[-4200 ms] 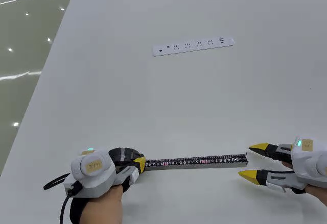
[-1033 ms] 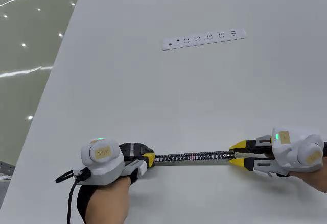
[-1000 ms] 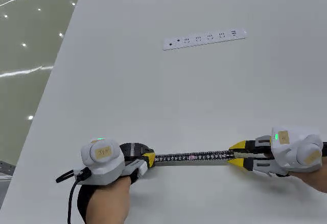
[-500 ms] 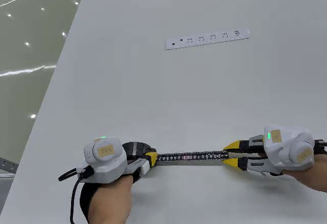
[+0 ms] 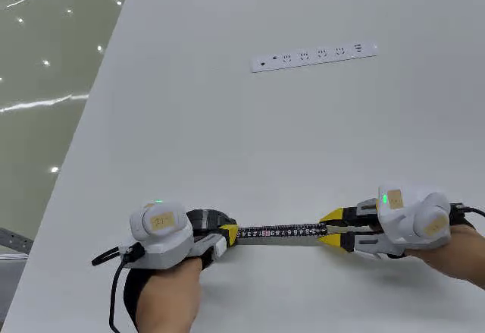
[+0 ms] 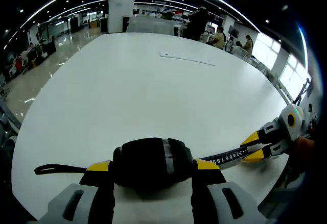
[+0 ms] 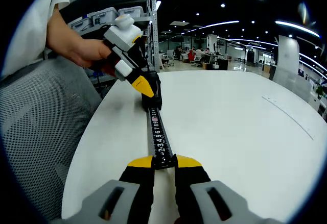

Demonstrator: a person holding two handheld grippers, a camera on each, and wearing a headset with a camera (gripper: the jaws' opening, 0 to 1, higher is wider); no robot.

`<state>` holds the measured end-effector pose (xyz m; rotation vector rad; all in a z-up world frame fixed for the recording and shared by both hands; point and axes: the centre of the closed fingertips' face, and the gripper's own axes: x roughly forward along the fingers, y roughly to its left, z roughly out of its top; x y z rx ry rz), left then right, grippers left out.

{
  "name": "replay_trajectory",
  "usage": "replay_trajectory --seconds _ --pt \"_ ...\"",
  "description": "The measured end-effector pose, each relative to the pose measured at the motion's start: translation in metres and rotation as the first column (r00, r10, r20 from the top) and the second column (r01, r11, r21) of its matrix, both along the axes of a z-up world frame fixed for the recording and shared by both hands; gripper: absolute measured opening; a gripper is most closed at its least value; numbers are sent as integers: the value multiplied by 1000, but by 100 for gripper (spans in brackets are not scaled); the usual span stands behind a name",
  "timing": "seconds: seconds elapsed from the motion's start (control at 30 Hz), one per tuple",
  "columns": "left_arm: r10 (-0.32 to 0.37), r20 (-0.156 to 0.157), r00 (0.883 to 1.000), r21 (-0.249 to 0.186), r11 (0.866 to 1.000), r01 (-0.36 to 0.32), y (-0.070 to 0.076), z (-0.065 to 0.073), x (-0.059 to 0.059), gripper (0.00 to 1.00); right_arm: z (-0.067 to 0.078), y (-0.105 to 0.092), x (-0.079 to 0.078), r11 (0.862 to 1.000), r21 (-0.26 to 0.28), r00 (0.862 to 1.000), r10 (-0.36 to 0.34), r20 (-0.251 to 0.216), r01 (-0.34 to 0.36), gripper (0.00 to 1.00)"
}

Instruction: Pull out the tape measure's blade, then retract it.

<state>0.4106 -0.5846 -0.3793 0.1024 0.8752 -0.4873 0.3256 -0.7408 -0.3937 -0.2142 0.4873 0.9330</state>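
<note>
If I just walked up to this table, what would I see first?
Probably the black tape measure, clamped in the left gripper near the front edge of the white table. Its numbered blade stretches across to the right gripper, which pinches its end. Farther back lies a white power strip.

left gripper: white, yellow-tipped jaws, black cable | right gripper: white, green light
</note>
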Motion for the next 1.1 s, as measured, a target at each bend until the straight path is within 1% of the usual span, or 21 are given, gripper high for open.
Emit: replay_trajectory --seconds 0.23,0.5,0.67,1.1 --pt "2 -2 1000 -2 1000 -2 0 0 0 57 -1 13 7 1000 10 1000 17 -1 -17 13" --pt "4 -4 1000 -5 1000 -4 0 0 0 57 0 22 13 999 23 1000 24 -7 -23 13" --pt "4 -6 1000 -7 1000 -4 0 0 0 57 -3 32 17 999 30 999 36 -15 -36 13" --pt "4 -8 1000 -12 1000 -4 0 0 0 57 -5 45 22 998 45 999 47 -20 -46 13"
